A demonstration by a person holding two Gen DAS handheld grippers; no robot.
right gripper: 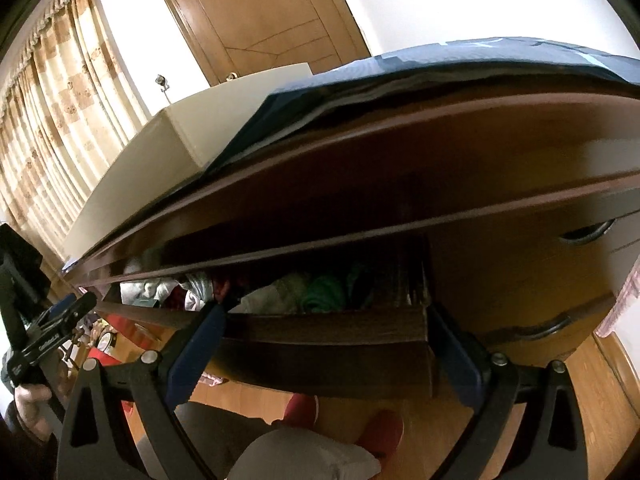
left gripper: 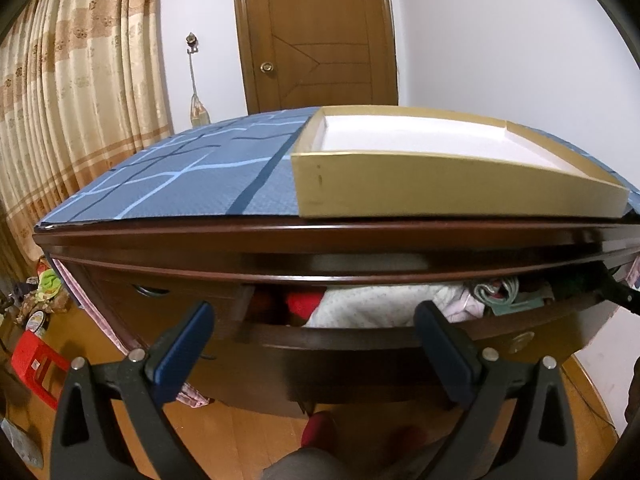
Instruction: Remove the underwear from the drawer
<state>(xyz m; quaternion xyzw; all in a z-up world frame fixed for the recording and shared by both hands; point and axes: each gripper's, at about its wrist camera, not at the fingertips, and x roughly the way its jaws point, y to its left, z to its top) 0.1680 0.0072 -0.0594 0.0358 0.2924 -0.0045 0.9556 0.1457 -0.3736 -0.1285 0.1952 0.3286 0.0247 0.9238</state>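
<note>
- Left hand-held gripper (left gripper: 316, 340): jaws spread wide, holding nothing, positioned just in front of the open drawer (left gripper: 340, 340) of a dark wooden dresser (left gripper: 280, 236).
- Right hand-held gripper (right gripper: 328, 336): jaws likewise wide apart and empty; the drawer's front panel sits between the two blue fingertips (right gripper: 200, 340), though contact cannot be confirmed.
- Drawer contents — folded clothing (left gripper: 372, 304) fills the drawer behind and slightly above the left fingertips: a pale dotted fabric in the middle, a red item (left gripper: 304, 302) to its left, mixed pieces to the right. Which piece is underwear cannot be told.
- In the right wrist view, a green garment (right gripper: 324, 294) and pale fabrics lie just beyond the front panel, between the fingers.
- Dresser top: a blue patterned cloth (left gripper: 180, 172) carries a shallow gold cardboard tray (left gripper: 440, 192) with a white interior.
- Background — a wooden door (left gripper: 316, 36) and beige curtains (left gripper: 72, 92).
</note>
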